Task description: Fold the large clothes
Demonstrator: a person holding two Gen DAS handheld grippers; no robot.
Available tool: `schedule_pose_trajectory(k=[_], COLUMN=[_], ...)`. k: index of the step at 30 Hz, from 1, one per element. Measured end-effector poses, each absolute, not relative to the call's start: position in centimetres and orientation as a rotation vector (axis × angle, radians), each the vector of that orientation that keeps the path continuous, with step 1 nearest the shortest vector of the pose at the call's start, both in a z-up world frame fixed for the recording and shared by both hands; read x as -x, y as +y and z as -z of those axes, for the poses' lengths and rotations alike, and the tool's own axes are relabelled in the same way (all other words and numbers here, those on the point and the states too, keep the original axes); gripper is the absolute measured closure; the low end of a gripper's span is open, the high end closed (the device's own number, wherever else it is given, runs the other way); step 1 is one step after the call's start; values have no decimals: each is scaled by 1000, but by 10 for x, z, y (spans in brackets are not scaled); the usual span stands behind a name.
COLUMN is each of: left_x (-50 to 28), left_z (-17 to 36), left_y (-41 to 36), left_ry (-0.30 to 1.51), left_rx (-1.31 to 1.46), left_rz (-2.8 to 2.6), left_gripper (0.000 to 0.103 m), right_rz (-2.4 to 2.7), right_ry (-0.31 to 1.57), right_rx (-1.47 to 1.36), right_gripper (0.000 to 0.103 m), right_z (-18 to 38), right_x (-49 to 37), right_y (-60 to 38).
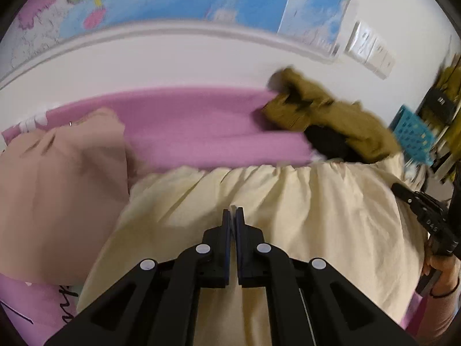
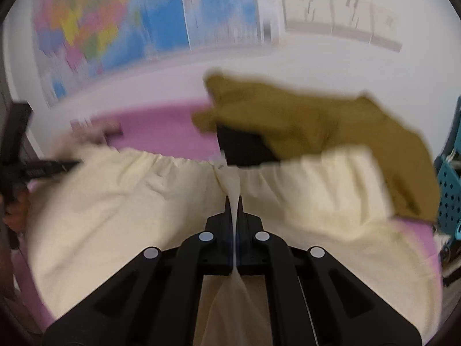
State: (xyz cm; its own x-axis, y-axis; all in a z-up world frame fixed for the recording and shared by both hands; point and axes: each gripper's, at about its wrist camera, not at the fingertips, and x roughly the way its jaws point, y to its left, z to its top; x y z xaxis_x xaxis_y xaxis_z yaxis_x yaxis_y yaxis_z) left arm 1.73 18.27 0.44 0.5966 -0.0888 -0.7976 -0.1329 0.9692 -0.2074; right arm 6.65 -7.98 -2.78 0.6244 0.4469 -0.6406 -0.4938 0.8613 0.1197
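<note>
Right wrist view shows your right gripper (image 2: 235, 201) clamped on a pinch of the cream garment (image 2: 129, 201), with a ridge of fabric drawn up between the fingers; the cloth spreads out to both sides of them over the pink surface (image 2: 161, 127). Beyond the fingertips lies an olive garment (image 2: 317, 121). Your left gripper (image 1: 232, 212) has its fingers pressed together above the same cream cloth; whether any fabric is caught, you cannot tell. A beige garment (image 1: 57, 196) lies left of those fingers.

Matte black tongs (image 1: 232, 212) with silver round rivets, blue-edged fingers (image 1: 226, 225); bare-skinned hand (image 1: 440, 271) wearing a thin dark wristband.
</note>
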Motion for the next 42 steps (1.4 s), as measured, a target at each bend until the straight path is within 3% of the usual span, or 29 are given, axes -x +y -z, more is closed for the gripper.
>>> schedule_pose_trajectory(k=[4,7,9,11,14,18,21,24,26,30,34,37,40,42], left_x=[-18,-18,-14,-4,19,40,36,32,30,30,31,33,35,36], left_z=[8,7,3,-5,-18,-13,6,11,11,11,12,12,12,13], left_y=[186,190,190,188,181,183,195,203,205,205,204,201,199,201], left_ry=[926,913,894,859,816,825,877,879,882,876,872,868,863,860], left_rx=[244,255,254,238,187,163,214,259,269,253,259,254,247,256], left_rz=[-36,-27,-20,-21,-3,30,3,-5,-14,-12,-5,-4,-6,-3], left_gripper=[98,96,85,61,56,55,55,55,55,54,52,50,50,50], right_rz=[-540,-556,-573,-583,-599,-511,-409,-379,-396,-433,-326,-292,-348,-332], right_ry=[759,757,736,703,656,677,738,761,726,616,611,689,700,659], right_rx=[41,-18,-56,-73,-130,-161,-206,-253,-252,-299,-298,-344,-429,-443], right_gripper=[98,85,73,66,63,63,78,78,70,64,42,44,82,92], right_z=[47,40,32,23,11,24,47,57,47,29,37,63,78,72], right_x=[-77,-73,-64,-53,-31,-26,-40,-46,-33,12,37,36,29,31], right_y=[-81,-94,-109,-121,-155,-195,-219,-231,-235,-265,-296,-311,-321,-329])
